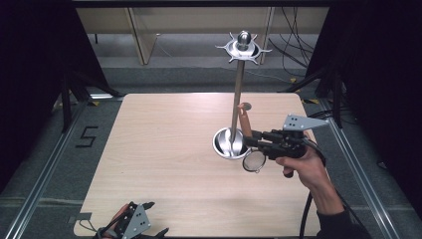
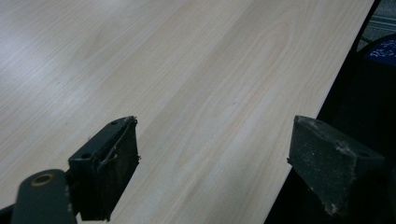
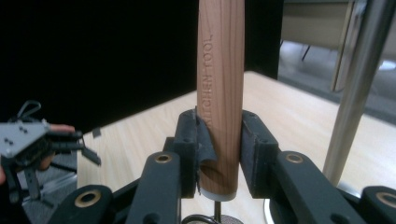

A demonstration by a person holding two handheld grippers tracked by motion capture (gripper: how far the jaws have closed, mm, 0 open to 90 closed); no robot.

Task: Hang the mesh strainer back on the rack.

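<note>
A small mesh strainer with a wooden handle (image 1: 244, 118) stands upright, its round sieve (image 1: 254, 161) hanging below. My right gripper (image 1: 250, 139) is shut on the handle's lower end, right beside the metal stand. In the right gripper view the handle (image 3: 220, 70), stamped "KITCHEN TOOL", sits pinched between both pads of the right gripper (image 3: 219, 156). The stand has a bowl-shaped base (image 1: 223, 145), a tall pole (image 1: 238, 89) and a hooked ring on top (image 1: 243, 48). My left gripper (image 1: 155, 219) rests open near the table's front left edge, its jaws (image 2: 215, 158) wide apart over bare wood.
The light wooden table (image 1: 164, 149) has open surface left of the stand. The stand's pole (image 3: 356, 84) rises close to the right of the held handle. Dark floor, rails and cables surround the table; its right edge (image 2: 327, 88) runs beside the left gripper.
</note>
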